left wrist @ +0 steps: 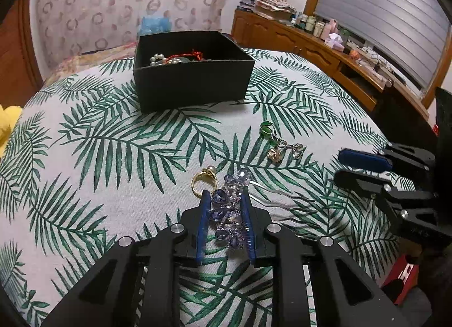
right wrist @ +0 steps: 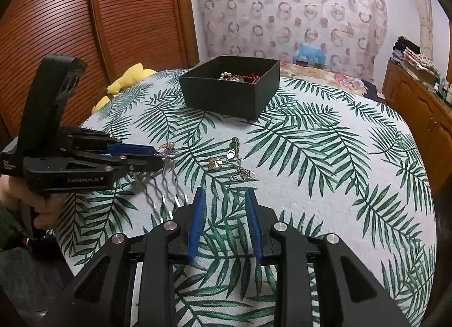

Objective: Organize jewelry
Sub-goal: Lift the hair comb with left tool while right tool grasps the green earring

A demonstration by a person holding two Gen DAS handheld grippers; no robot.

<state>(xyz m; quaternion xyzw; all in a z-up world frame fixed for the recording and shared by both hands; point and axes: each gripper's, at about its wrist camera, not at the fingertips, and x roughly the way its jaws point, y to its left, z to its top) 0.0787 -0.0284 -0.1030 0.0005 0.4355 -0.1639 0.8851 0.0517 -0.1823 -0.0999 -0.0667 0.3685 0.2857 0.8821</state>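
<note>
My left gripper (left wrist: 225, 195) has its blue pads on both sides of a purple crystal hair comb (left wrist: 230, 211) that lies on the palm-leaf cloth (left wrist: 113, 157); the pads look closed against the crystals. The comb's silver teeth (right wrist: 161, 188) stick out to the right. A gold pearl ring (left wrist: 204, 180) lies just left of it. Green and silver earrings (left wrist: 279, 143) lie farther back, also in the right wrist view (right wrist: 231, 160). My right gripper (right wrist: 225, 195) is open and empty, hovering near the earrings. A black box (left wrist: 192, 72) with pearls and red cord stands behind.
A yellow soft thing (right wrist: 127, 78) lies at the cloth's left edge. A wooden sideboard (left wrist: 310, 41) with bottles stands at the right. A slatted wooden door (right wrist: 84, 30) is at the left, a patterned curtain (right wrist: 282, 10) behind.
</note>
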